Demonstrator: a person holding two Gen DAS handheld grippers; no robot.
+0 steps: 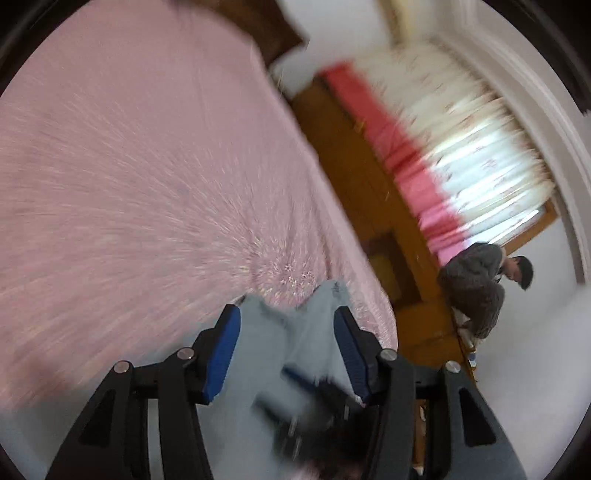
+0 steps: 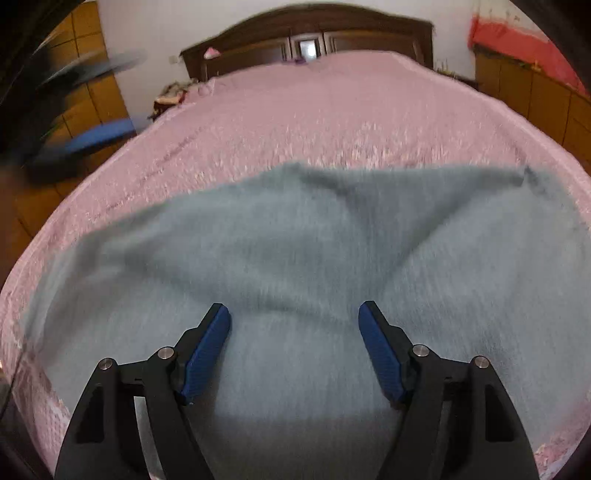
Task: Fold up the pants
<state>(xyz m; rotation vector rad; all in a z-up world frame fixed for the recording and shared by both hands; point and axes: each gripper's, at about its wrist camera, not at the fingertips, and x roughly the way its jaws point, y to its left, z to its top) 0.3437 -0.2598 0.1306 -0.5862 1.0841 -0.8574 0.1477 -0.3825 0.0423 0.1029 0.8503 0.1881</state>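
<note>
Light grey-blue pants (image 2: pixel 295 251) lie spread across the near part of a pink bedspread (image 2: pixel 314 110). My right gripper (image 2: pixel 294 317) is open just above the pants, with its blue pads apart and nothing between them. My left gripper (image 1: pixel 286 317) is open too, tilted, with pants fabric (image 1: pixel 295 332) showing between and below its fingers. In the left wrist view the right gripper (image 1: pixel 310 398) shows as a dark blur low between the fingers. In the right wrist view the left gripper (image 2: pixel 85 136) is a blur at the far left. Both views are motion-blurred.
A dark wooden headboard (image 2: pixel 310 33) stands at the far end of the bed. Wooden cabinets (image 1: pixel 351 177) and a red and white curtain (image 1: pixel 424 147) line the side. A person in grey (image 1: pixel 480 291) crouches on the floor beside the bed.
</note>
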